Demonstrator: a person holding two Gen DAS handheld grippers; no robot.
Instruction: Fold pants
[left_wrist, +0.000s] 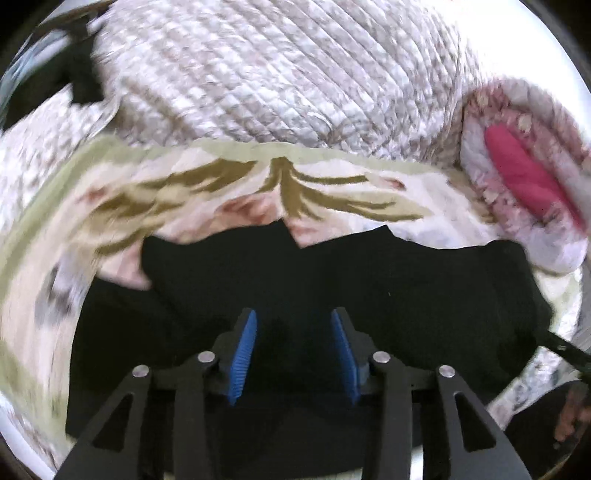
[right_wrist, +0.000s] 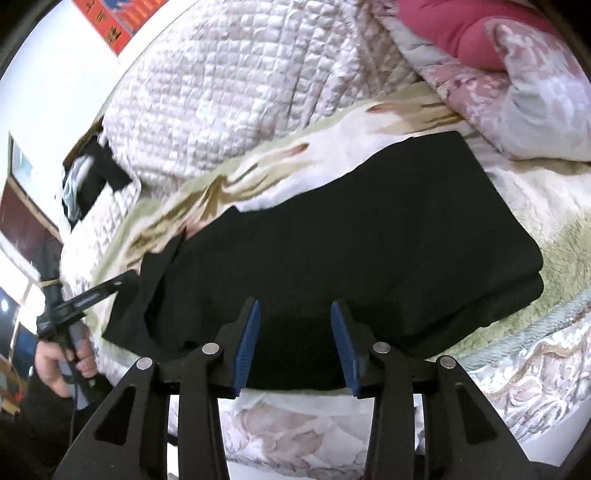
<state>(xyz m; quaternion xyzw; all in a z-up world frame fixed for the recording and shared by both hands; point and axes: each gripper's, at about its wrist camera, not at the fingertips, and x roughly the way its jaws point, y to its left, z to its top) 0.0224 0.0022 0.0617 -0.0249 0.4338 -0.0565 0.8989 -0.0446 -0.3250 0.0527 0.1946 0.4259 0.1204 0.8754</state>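
The black pants (right_wrist: 369, 240) lie folded in layers on a floral blanket (right_wrist: 295, 155) on the bed. In the left wrist view the pants (left_wrist: 369, 280) fill the lower middle. My left gripper (left_wrist: 293, 321) is open, its blue pads apart, just above the dark cloth with nothing between them. My right gripper (right_wrist: 295, 314) is open over the near edge of the pants, empty. The left gripper also shows in the right wrist view (right_wrist: 122, 278) at the pants' left end, its jaws hidden.
A quilted pale bedspread (left_wrist: 277, 74) rises behind the blanket. A pink and floral rolled quilt (right_wrist: 498, 55) lies at the right. A small black cloth (right_wrist: 96, 177) sits at the far left. The bed's edge is near the bottom of the right wrist view.
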